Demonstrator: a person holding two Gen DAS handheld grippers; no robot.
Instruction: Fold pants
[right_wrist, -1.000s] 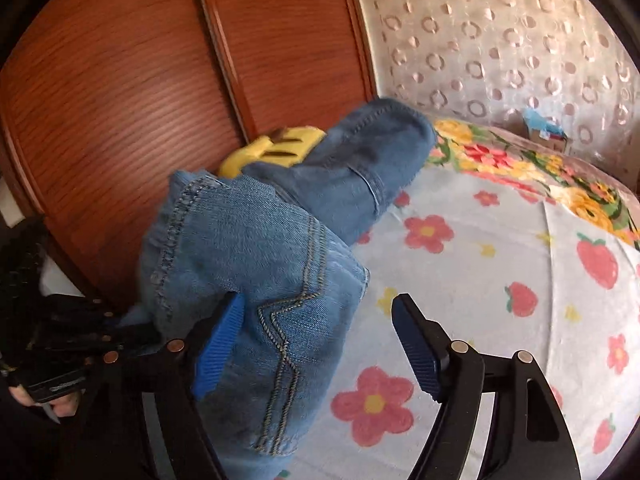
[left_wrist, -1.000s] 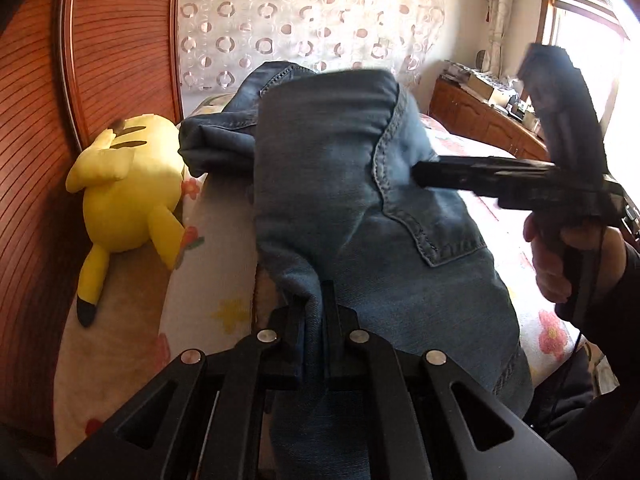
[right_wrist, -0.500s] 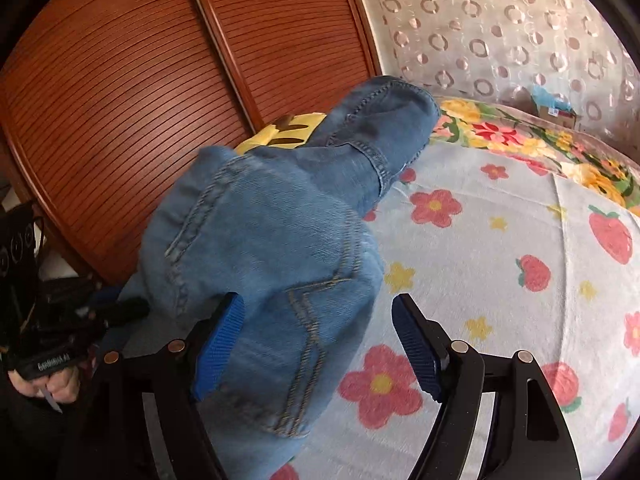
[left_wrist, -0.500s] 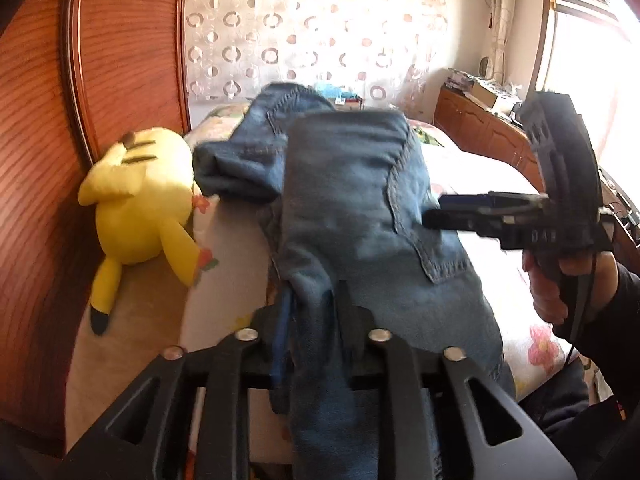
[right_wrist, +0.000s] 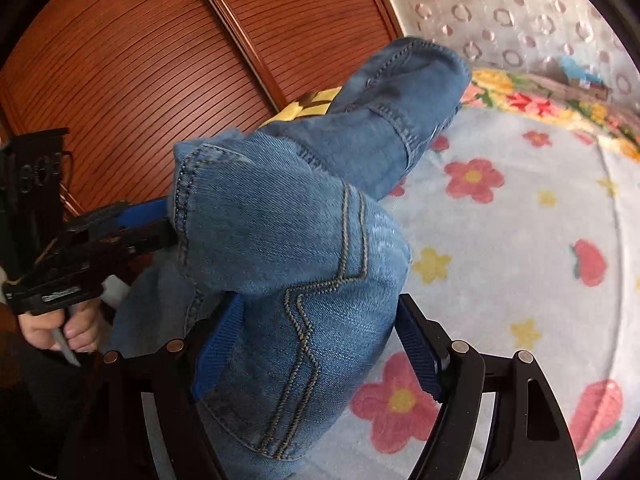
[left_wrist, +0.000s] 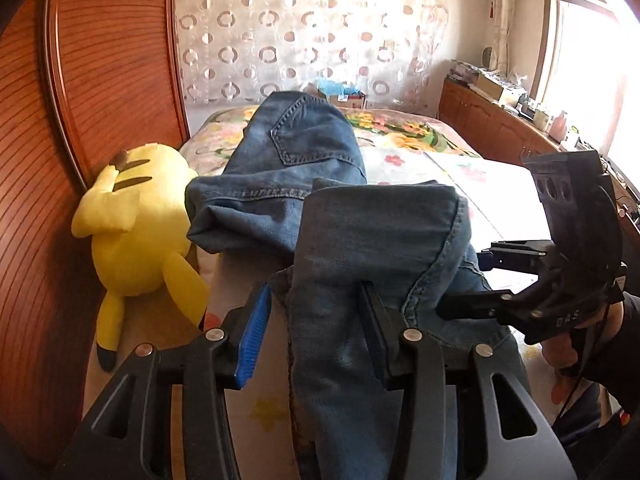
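Where the wood headboard closes the left side, a yellow plush lies against it on the bed, whose pale cover carries red flowers, yellow blossoms and strawberries, with a brighter floral band along the far edge. Behind the bed: a curtain patterned with rings. Further right: a low wood cabinet with clutter on top, under a bright window. Item: pants, blue denim, one pair, lying lengthwise on the bed from the near edge toward the curtain; a stitched back pocket faces up on the far part, and the near part is folded over into a thick bundle with a rounded fold edge, contrast seams showing. Left gripper: jaws have just been opening and stand apart, a hanging strip of denim between them; it lies against the right finger, while the blue left pad is clear of the cloth, so nothing is clamped. Right gripper: jaws wide apart, straddling the folded bundle; the denim fills most of the gap, and whether the pads press on it cannot be told. Each gripper is carried by a hand seen at the other camera's edge.
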